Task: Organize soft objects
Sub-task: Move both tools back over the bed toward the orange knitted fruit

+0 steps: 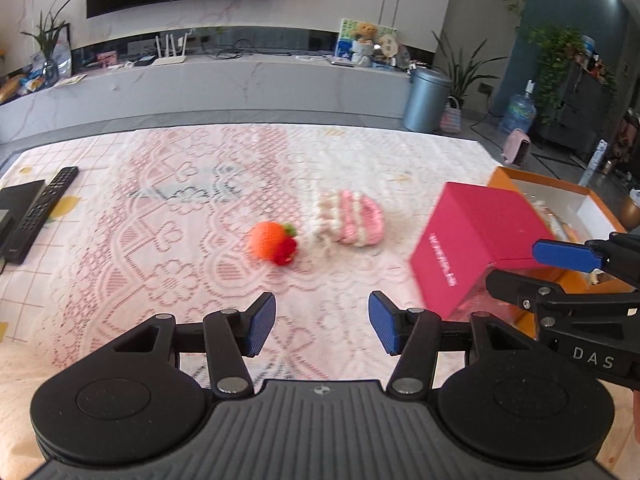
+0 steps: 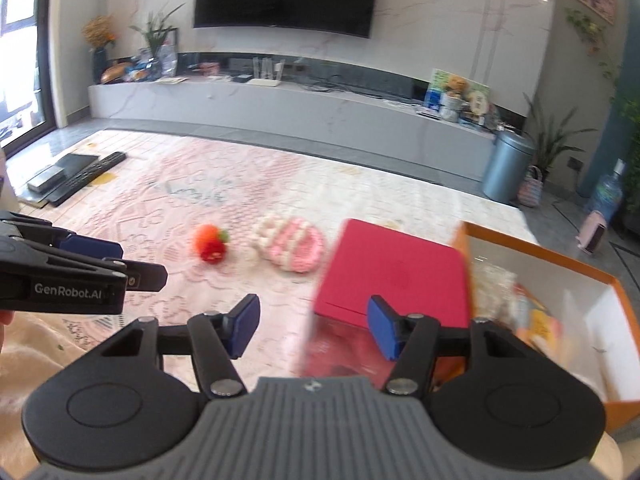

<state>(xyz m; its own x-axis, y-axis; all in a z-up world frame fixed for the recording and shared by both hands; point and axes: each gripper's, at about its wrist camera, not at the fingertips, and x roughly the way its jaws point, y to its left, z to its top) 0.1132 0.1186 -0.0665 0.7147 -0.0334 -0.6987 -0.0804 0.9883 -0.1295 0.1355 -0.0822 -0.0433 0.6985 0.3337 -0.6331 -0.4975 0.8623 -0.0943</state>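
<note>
Two soft things lie on the lace-patterned cloth (image 1: 168,240) that covers the surface: an orange knitted fruit (image 1: 273,243) with a red and green tuft, and just to its right, close enough that their fringes nearly meet, a pink-and-white knitted piece (image 1: 349,218). Both sit near the middle of the surface, well back from its near edge. Toward the right edge stands an orange box (image 2: 540,276) with a white inside; something pale and soft already seems to lie in it, though blur makes it hard to name. A red lid (image 2: 394,272) leans tilted just left of that box, and I cannot tell whether it rests on the box's wall.

The left gripper (image 1: 322,326) hangs over the near part of the cloth with its jaws apart and nothing between them. The right gripper (image 2: 312,326) also stands with its jaws apart and empty, its right pad in front of the red lid but not pressing on it.

The step in hand looks like the reach toward the next soft item, with neither yet picked up. The next move calls for carrying the left gripper forward to the orange fruit, lowering until the pads straddle it, and closing gently. Far off at the left edge lie a remote (image 1: 44,210) and a dark flat device (image 1: 14,206), not part of the job.
</note>
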